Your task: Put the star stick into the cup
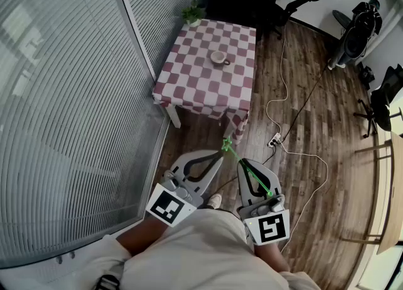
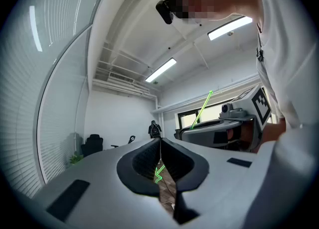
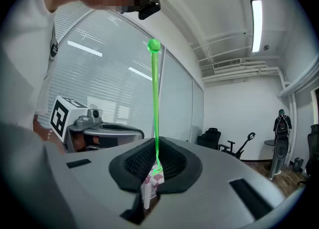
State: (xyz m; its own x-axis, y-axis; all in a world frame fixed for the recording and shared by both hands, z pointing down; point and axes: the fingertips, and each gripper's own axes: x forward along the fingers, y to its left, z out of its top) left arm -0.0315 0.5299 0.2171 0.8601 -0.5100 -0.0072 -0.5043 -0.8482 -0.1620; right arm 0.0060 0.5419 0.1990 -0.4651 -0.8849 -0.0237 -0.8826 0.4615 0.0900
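In the head view, the star end of the star stick (image 1: 249,169) is only a small green blur at lower centre, and the person's shirt (image 1: 189,251) cuts off the rear of both tongs. The right tongs (image 3: 156,163) are pinched tight on the stick's shaft, while the left tongs (image 2: 160,143) are closed on nothing just beside them. The cup (image 1: 220,57) stands on the checked desk (image 1: 189,87) at upper centre, well apart from the stick.

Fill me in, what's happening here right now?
A person stands back from the checked table, holding a gripper in each hand, both held level. The right gripper is shut on the green star stick. The left gripper is shut with nothing in it. The cup sits on the table ahead, and the stick has not yet gone into it.
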